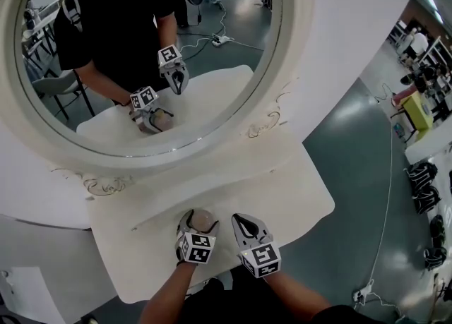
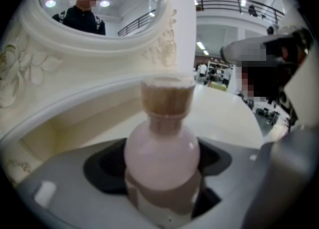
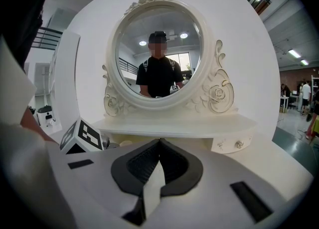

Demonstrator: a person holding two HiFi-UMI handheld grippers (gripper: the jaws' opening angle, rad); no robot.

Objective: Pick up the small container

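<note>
1. Nearest the person, the right gripper (image 1: 245, 226) sits over the front edge of the tabletop (image 1: 296, 181). Its jaws are clenched on nothing, and its own view shows the dark pads meeting in a line. It looks parked there to stay out of the other gripper's way.
2. Just beside it, the left gripper (image 1: 199, 226) has its jaws spread wide around the small pink bottle (image 2: 162, 155), which stands upright on the tabletop between them. Dark pad shows on either side of the bulb, so I judge the jaws to be released and not yet pressing. They sit low, around the widest part of the bottle. That seems sensible, since the narrow neck would give the pads less to hold.
3. Only the left gripper view shows the bottle's cork-coloured stopper (image 2: 167, 98) and frosted bulb. The head view gives just a rounded top between the jaws. The right gripper view gives no clear sight of the bottle, only the left gripper's marker cube (image 3: 82, 135) at its left.
4. Behind the bottle rise the vanity's shelf (image 3: 174, 122) and round mirror (image 1: 141, 47). In the head view, the reflection shows both grippers and the bottle from the far side. The right gripper view adds the small drawer knobs (image 3: 239, 144) under the shelf, which the head view hides.
5. Farthest off is the grey floor (image 1: 353, 146), crossed by a cable.
</note>
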